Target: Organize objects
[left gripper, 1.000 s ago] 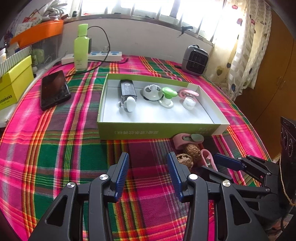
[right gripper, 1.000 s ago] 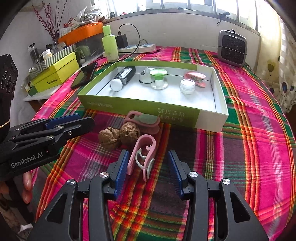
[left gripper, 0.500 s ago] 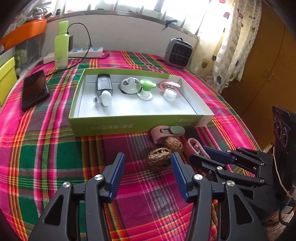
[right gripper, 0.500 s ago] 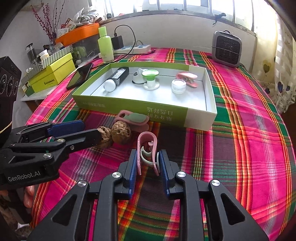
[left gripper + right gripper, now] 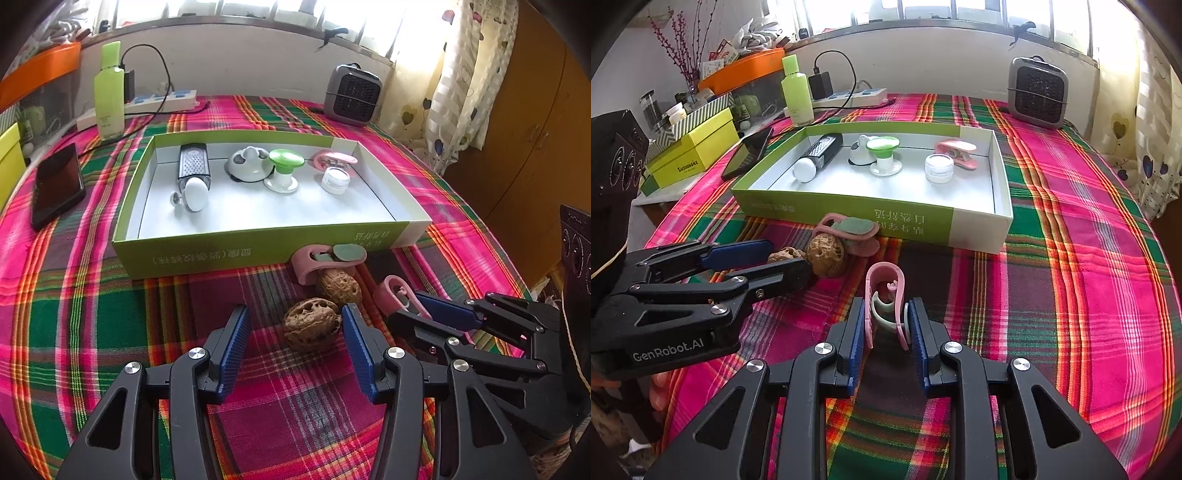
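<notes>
Item: my right gripper (image 5: pixel 886 326), lower centre, has just pinched the pink clip (image 5: pixel 885 295); my left gripper (image 5: pixel 293 334), spread, now brackets a walnut (image 5: pixel 311 324); both bound for the box (image 5: pixel 258 247), I judge.

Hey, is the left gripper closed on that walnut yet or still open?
Open. The left gripper has its blue pads either side of the near walnut, with a clear gap on the left side; the walnut rests on the tablecloth.

Left gripper (image 5: pixel 291 332) now advanced to bracket the near walnut (image 5: pixel 311 324), previously ahead of the open jaws; right pad apparently touching the shell. Right gripper (image 5: pixel 885 332) now closed on the pink clip (image 5: pixel 885 295), formerly lying loose between wide-open fingers.
</notes>
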Demonstrator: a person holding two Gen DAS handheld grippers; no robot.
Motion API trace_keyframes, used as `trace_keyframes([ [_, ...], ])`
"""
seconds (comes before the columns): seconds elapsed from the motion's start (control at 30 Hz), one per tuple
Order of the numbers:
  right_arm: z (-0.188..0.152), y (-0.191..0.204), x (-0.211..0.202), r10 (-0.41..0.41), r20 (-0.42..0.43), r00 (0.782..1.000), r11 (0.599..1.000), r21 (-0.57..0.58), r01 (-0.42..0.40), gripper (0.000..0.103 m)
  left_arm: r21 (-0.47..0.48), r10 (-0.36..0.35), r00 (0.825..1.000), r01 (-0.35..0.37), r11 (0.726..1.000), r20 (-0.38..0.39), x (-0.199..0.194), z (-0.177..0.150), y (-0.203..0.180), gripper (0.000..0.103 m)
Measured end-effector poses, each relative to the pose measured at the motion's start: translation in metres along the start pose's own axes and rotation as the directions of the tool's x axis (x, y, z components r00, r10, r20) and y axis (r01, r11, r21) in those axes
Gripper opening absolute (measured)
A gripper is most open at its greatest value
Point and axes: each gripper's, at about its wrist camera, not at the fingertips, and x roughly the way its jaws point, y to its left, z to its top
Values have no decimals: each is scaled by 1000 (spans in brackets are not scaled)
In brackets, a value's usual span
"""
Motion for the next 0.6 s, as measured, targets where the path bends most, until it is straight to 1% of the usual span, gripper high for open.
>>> trace_keyframes([
  [0.3,0,-1,0,1,-1,1000,1000,1,-1,25,3,5,1000,-5,1000,4,0,-1,-2,49],
  [0.33,0,-1,0,1,0,1000,1000,1,-1,25,4,3,1000,-3,1000,5,0,-1,-3,48],
  [0.4,0,-1,0,1,-1,1000,1000,1,-1,25,5,-8,1000,8,1000,2,0,-1,-3,38],
  [0.53,0,-1,0,1,0,1000,1000,1,-1,25,14,-7,1000,7,1000,0,0,-2,-4,32],
  [0.6,0,-1,0,1,-1,1000,1000,1,-1,25,13,-10,1000,10,1000,0,0,-3,-3,31],
])
